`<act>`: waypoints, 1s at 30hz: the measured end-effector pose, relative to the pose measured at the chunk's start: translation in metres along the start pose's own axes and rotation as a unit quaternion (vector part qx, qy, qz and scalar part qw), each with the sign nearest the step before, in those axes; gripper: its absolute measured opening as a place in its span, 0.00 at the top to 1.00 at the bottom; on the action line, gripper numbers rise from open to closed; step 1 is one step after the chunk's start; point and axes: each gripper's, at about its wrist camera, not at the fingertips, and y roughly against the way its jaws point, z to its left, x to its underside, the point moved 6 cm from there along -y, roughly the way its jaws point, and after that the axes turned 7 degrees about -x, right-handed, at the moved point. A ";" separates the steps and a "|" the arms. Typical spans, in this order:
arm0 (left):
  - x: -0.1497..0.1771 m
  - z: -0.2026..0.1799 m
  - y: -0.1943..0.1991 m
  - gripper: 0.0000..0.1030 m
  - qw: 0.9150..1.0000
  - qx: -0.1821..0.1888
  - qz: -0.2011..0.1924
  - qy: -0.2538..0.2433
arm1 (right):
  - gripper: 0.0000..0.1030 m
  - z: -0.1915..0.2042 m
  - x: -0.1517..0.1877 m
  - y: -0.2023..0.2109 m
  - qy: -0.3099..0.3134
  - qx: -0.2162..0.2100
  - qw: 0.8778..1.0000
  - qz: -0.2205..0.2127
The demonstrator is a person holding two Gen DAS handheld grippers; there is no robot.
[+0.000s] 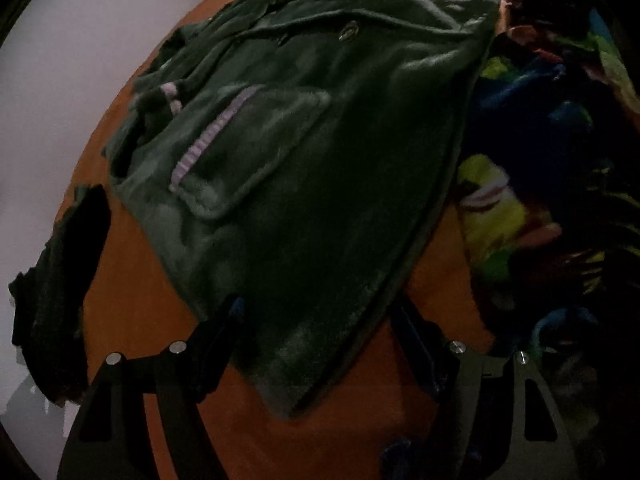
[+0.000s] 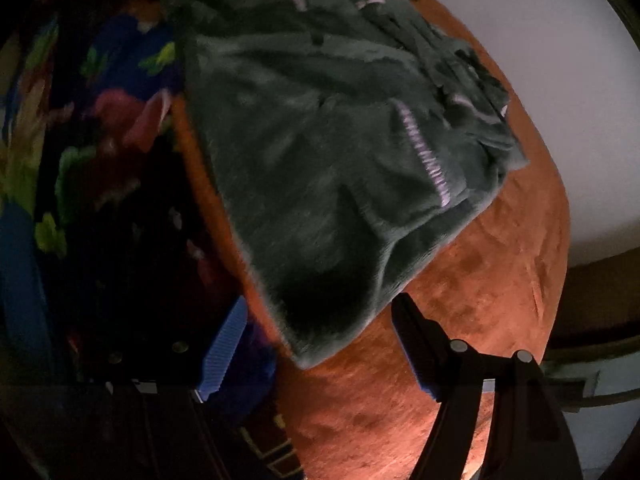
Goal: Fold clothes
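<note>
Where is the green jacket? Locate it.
The green jacket lies spread on the orange cover, ahead of both open tools, beside the multicoloured blanket.

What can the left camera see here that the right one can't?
Only the left view shows a round button on the green jacket and a dark cloth lying apart near the blanket's edge. Only the right view shows the lit bare stretch of orange blanket in front of the jacket. Both show the jacket, its lilac pocket trim, the colourful pile beside it, and open grippers: left, right.
</note>
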 end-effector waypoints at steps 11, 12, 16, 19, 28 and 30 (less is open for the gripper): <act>0.009 -0.002 0.004 0.26 0.999 0.002 -0.006 -0.053 | 0.29 0.018 -0.001 -0.019 0.072 0.077 0.994 0.019; 0.012 -0.002 0.005 0.26 0.998 0.003 -0.006 -0.061 | 0.29 0.016 -0.001 -0.021 0.074 0.083 0.994 0.022; 0.019 0.001 0.003 0.26 0.997 0.011 -0.003 -0.074 | 0.29 0.014 -0.001 -0.027 0.064 0.094 0.993 0.034; 0.019 0.003 0.001 0.26 0.998 -0.002 -0.009 -0.068 | 0.29 0.013 -0.003 -0.030 0.064 0.098 0.992 0.040; 0.003 0.000 0.000 0.23 0.984 -0.132 -0.064 -0.102 | 0.29 0.014 -0.012 -0.036 0.083 0.132 0.987 0.031; -0.005 0.001 -0.002 0.23 0.983 -0.144 -0.070 -0.093 | 0.29 0.013 -0.017 -0.035 0.088 0.143 0.986 0.023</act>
